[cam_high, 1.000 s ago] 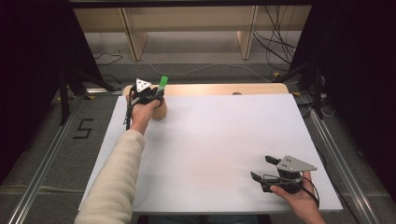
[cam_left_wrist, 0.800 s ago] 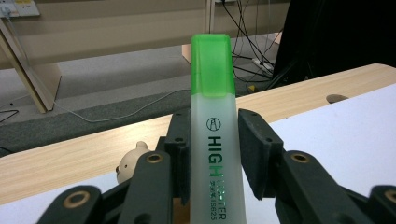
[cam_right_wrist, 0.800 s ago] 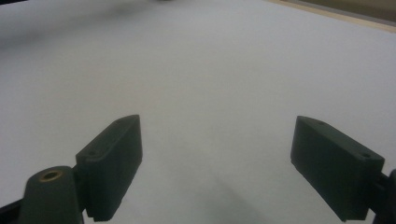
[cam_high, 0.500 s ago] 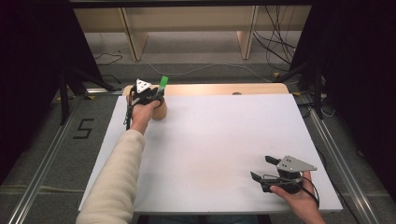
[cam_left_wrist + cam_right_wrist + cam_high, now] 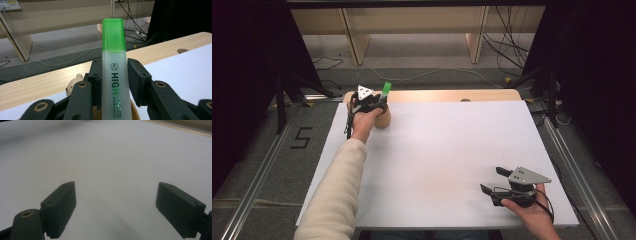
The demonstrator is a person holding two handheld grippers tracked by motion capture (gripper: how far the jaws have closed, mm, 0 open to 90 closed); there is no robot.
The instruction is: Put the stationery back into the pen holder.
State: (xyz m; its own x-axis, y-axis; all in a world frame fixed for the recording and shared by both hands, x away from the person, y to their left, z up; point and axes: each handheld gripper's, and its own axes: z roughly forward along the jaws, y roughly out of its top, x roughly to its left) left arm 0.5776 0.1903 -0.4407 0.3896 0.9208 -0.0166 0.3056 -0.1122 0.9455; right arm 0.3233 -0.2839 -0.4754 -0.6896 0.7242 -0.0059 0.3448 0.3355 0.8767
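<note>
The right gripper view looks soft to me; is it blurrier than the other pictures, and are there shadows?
In the right gripper view the white table is hazy, with faint shadow between the open jaws; in the left gripper view the green highlighter is sharp enough to read, the background softer; the high view is evenly lit, dark at both sides.
</note>
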